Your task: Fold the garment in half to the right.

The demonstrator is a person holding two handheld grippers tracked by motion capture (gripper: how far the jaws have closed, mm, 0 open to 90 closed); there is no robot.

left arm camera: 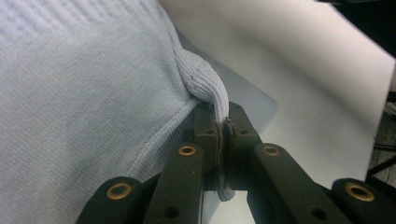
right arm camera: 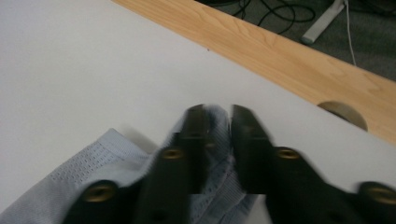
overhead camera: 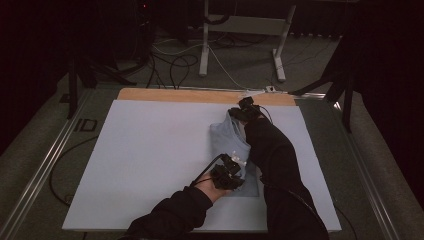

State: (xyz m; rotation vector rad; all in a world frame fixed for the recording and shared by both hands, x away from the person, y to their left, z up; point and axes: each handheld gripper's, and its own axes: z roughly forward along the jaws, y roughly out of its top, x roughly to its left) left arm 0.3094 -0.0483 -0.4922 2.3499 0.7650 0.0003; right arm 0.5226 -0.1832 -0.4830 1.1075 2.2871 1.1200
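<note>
Reaching in from six o'clock in the high view, two dark-sleeved forearms work a pale blue knitted garment [overhead camera: 231, 140] lying right of centre on the white-covered desk [overhead camera: 150, 155]. The left hand-held gripper [overhead camera: 235, 172] sits at the garment's near, six o'clock end, its jaws clamped on a ribbed edge of the knit [left arm camera: 205, 84]. The right arm stretches toward twelve o'clock, where the right hand-held gripper [overhead camera: 239, 111] meets the garment's far end; its jaws stand slightly apart with fabric between them.
</note>
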